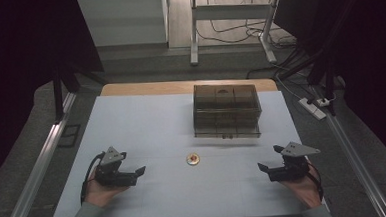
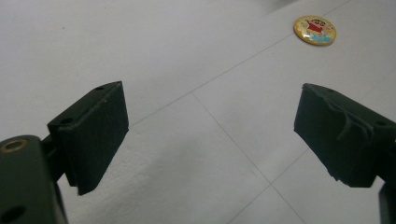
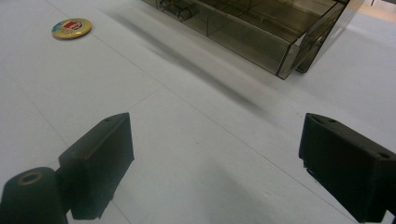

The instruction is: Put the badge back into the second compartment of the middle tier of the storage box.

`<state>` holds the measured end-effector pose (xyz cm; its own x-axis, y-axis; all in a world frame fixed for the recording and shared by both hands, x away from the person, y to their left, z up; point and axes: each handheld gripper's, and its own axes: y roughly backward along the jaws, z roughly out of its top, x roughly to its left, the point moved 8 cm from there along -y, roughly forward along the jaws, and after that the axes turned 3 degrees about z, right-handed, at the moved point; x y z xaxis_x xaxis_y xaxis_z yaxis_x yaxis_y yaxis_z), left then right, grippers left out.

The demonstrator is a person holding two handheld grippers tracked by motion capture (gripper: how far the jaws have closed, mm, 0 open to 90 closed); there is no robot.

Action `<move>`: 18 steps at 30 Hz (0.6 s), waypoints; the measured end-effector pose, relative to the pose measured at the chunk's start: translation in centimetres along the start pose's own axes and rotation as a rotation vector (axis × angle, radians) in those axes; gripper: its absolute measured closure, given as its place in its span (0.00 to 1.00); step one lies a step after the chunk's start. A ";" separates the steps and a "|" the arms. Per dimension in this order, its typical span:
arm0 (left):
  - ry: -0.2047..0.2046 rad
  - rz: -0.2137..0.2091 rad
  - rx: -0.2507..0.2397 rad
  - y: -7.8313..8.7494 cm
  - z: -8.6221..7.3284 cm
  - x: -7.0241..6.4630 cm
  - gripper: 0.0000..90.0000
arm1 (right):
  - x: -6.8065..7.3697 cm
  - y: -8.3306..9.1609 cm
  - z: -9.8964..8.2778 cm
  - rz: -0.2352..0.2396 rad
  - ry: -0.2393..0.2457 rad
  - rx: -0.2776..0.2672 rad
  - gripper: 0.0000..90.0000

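Item one — a round badge [image 1: 193, 159] with a cartoon print, lying flat on the white table [image 1: 146, 121], near the front middle, between the two grippers and well apart from both; it is also showing at the top right of the left gripper view [image 2: 315, 30] and the top left of the right gripper view [image 3: 71, 28].

Item two — a smoky see-through box [image 1: 225, 111] with inner compartments, sitting farther back and right of centre, its latch facing the person; whether anything is lying inside cannot be told.

Left gripper [image 1: 134, 174]: resting low over the table with jaws standing wide, nothing between them. Right gripper [image 1: 266, 170]: likewise spread wide and carrying nothing.

Handling, as a judgement: the badge is looking light, stiff and glossy, so likely slippery; lying so flat, it is offering only its thin rim, and a pinch across opposite edges seems the sensible hold, with a risk of it skating off.
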<state>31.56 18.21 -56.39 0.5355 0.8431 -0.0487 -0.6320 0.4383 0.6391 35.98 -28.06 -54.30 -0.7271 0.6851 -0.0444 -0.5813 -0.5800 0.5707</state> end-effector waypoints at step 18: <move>-0.001 -0.009 0.006 0.0 0.0 -0.2 0.12 | 0.3 0.0 0.1 0.016 -0.011 -0.005 0.12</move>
<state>31.46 18.06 -56.40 0.5417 0.8389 -0.0537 -0.6239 0.4441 0.6431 35.80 -27.81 -54.23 -0.7323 0.6805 -0.0265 -0.5716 -0.5930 0.5671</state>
